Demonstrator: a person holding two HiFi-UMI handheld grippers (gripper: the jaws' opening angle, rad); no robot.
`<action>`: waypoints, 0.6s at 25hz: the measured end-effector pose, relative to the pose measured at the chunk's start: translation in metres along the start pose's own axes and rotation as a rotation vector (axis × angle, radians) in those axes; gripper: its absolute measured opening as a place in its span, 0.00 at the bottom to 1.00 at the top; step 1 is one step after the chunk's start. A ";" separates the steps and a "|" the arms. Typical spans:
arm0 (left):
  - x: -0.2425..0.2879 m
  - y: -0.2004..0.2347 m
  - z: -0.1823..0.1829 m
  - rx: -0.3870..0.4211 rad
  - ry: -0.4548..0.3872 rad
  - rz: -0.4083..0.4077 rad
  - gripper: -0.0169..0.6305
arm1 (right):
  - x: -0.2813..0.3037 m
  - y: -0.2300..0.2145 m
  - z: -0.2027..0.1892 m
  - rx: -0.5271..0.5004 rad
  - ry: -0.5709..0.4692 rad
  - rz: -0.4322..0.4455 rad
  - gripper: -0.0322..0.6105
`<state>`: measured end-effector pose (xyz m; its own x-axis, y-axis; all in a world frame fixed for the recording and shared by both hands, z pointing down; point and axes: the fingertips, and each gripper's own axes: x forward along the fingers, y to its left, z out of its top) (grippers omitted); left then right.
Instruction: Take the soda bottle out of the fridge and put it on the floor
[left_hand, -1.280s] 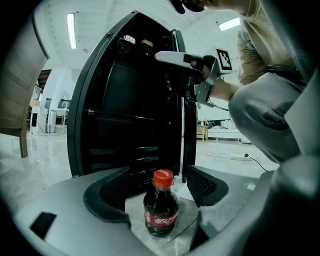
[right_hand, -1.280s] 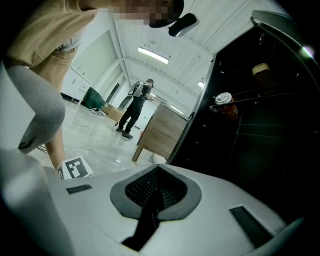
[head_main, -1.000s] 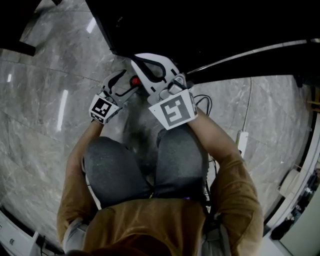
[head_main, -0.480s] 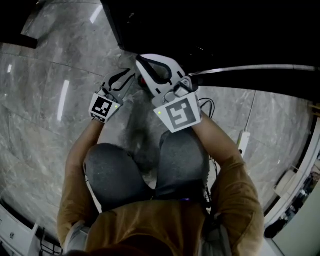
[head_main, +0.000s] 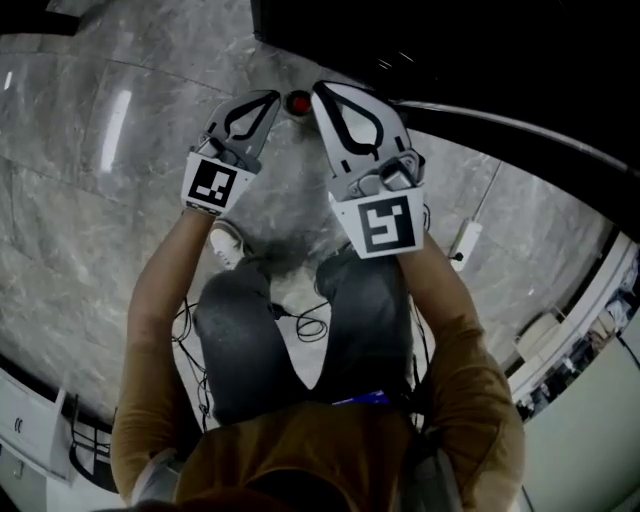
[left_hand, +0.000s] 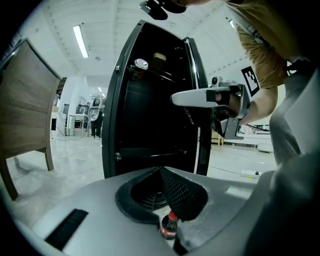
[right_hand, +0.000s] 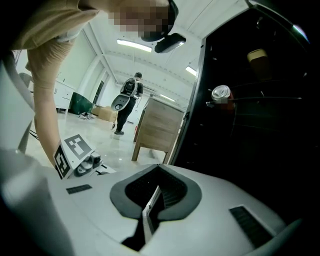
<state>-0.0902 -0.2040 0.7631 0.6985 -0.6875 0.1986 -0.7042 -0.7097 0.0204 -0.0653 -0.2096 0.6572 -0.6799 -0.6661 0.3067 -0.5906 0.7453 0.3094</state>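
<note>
The soda bottle was seen standing upright on the floor, at 12 o'clock in the head view, just in front of the open fridge; from above little more than its top was shown. The left hand-held gripper was held at the bottle's 9 o'clock side, near it but apart; its jaws had just been closing and were brought fully together with nothing between them. In the left gripper view the bottle was shown at 6 o'clock, beyond and below the jaw tips and untouched, with its red cap and a label made out. The right hand-held gripper was held at the bottle's 3 o'clock side; its jaws were likewise pressed together on nothing. The placing was judged to be done.

The bottle was judged to be small, of plastic and apparently full, so moderately heavy for its size and stiff while sealed; its round wall was expected to be smooth, perhaps damp from the cold, and so prone to slip. As a narrow, tall thing it was judged easy to tip over. Were it to be taken up again, a hold across the body at the label, below the shoulder, would be preferred; the neck under the cap would be the narrower alternative.
</note>
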 end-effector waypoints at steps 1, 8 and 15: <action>-0.005 -0.002 0.010 0.003 -0.001 -0.001 0.03 | -0.004 0.000 0.009 0.002 0.005 -0.002 0.03; -0.044 -0.025 0.067 -0.029 0.030 0.009 0.03 | -0.040 -0.009 0.071 0.012 0.017 -0.009 0.03; -0.074 -0.046 0.123 -0.058 0.067 0.048 0.03 | -0.073 0.000 0.112 0.061 0.039 0.044 0.03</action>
<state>-0.0934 -0.1394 0.6265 0.6552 -0.7071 0.2659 -0.7441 -0.6649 0.0651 -0.0639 -0.1578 0.5339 -0.6893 -0.6322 0.3539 -0.5863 0.7737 0.2401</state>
